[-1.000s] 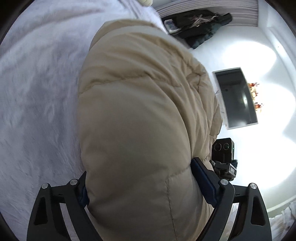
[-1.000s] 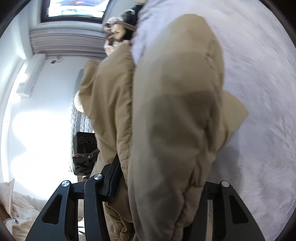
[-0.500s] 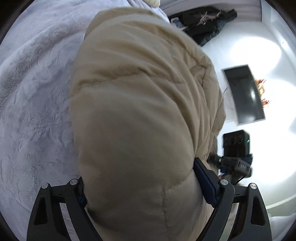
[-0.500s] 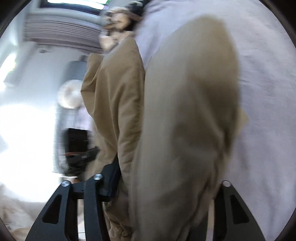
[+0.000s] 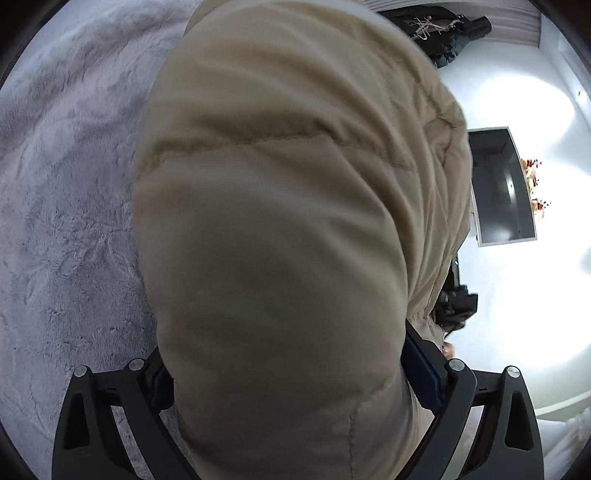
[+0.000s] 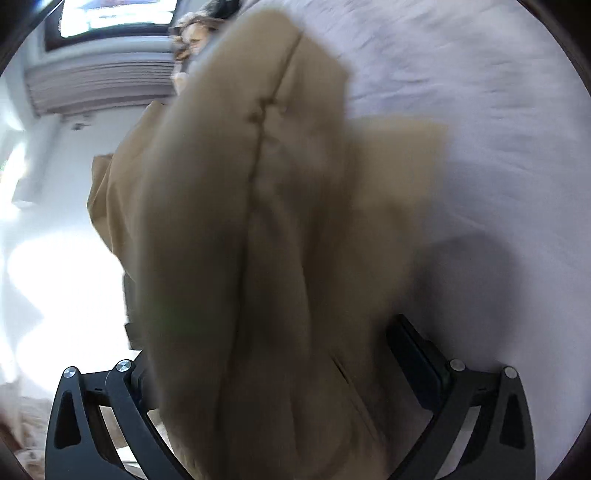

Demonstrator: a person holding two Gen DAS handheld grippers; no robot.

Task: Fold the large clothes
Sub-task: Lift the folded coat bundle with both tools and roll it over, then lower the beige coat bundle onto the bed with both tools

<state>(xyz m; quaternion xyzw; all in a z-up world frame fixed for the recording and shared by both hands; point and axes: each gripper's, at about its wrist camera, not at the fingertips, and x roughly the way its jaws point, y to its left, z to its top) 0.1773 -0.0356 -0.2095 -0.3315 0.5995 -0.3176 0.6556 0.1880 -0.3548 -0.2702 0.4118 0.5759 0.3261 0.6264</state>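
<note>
A beige puffer jacket (image 5: 280, 229) fills the left wrist view and hangs over a pale grey fleece bed cover (image 5: 62, 221). My left gripper (image 5: 291, 354) is shut on a thick padded fold of it; its fingertips are hidden by the fabric. In the right wrist view the same jacket (image 6: 258, 229) is blurred and bunched between the fingers. My right gripper (image 6: 280, 354) is shut on another part of it, and a gap shows beside its right finger (image 6: 417, 350). The jacket is held up off the bed cover (image 6: 498, 140).
A dark wall screen (image 5: 502, 184) and dark clothes (image 5: 439, 29) on a white wall lie to the right in the left wrist view. My other gripper's camera (image 5: 454, 299) peeks past the jacket. A window (image 6: 110, 14) and blinds (image 6: 99, 85) show at upper left.
Both grippers have kept hold of the jacket and moved with it. The right wrist view has swung, and more of the jacket now spreads toward the bed cover on the right.
</note>
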